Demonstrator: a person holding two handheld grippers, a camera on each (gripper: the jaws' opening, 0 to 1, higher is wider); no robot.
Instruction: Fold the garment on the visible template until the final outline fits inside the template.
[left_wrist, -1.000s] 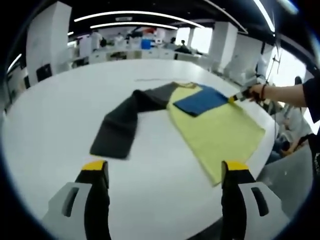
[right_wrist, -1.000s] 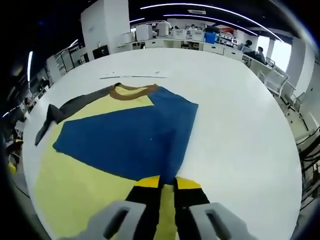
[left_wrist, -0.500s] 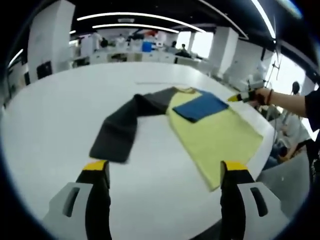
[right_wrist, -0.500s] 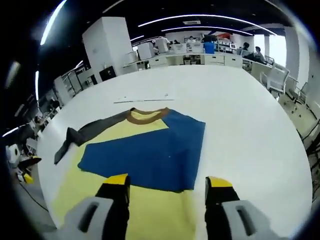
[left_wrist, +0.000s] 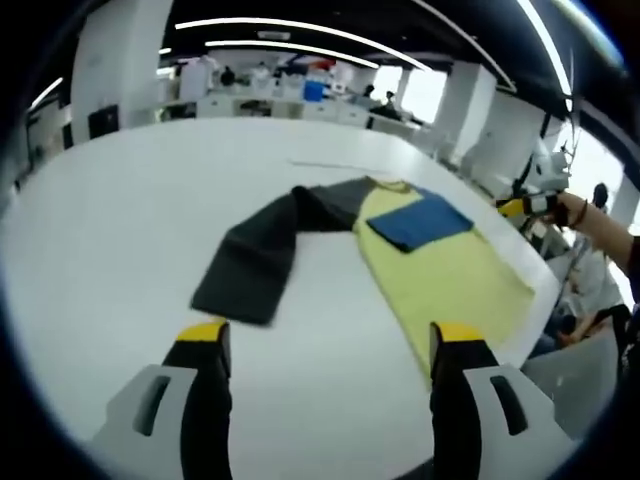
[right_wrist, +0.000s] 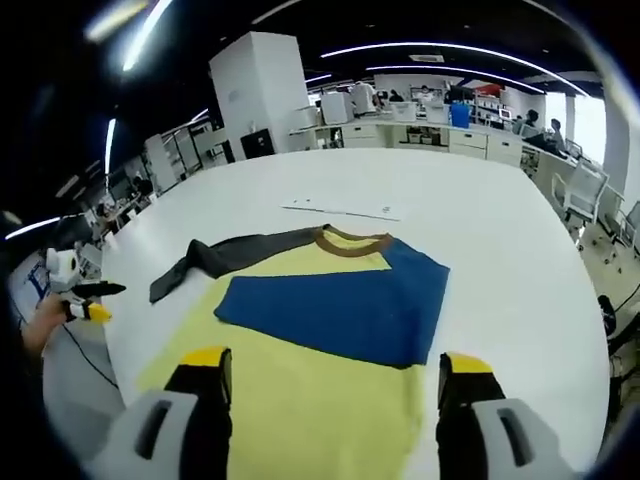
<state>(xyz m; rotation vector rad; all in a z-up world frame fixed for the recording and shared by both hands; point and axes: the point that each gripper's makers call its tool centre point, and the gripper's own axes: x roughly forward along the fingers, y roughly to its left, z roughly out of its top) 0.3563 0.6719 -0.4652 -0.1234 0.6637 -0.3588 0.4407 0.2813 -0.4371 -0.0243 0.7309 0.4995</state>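
Note:
The garment lies flat on the white table (left_wrist: 120, 220). It has a yellow body (left_wrist: 450, 275), a brown collar (right_wrist: 352, 242) and a dark grey sleeve (left_wrist: 260, 250) stretched out to the side. Its blue sleeve (right_wrist: 340, 305) is folded across the chest. My left gripper (left_wrist: 330, 335) is open, short of the grey sleeve's end, with nothing between its jaws. My right gripper (right_wrist: 333, 362) is open above the yellow hem, holding nothing. It also appears in the left gripper view, as the right gripper (left_wrist: 525, 205) held in a hand beyond the blue sleeve. A thin marked line (right_wrist: 345, 208) runs past the collar.
The table's rounded edge (right_wrist: 600, 380) is close on the right gripper's side. Office chairs (right_wrist: 585, 190) and desks (left_wrist: 270, 100) stand beyond the table. The left gripper (right_wrist: 85, 300), in a person's hand, is off the table's left edge.
The right gripper was shut on the blue sleeve's edge, then opened, let it go and drew back. The sleeve stays folded on the chest. The left gripper barely moved.

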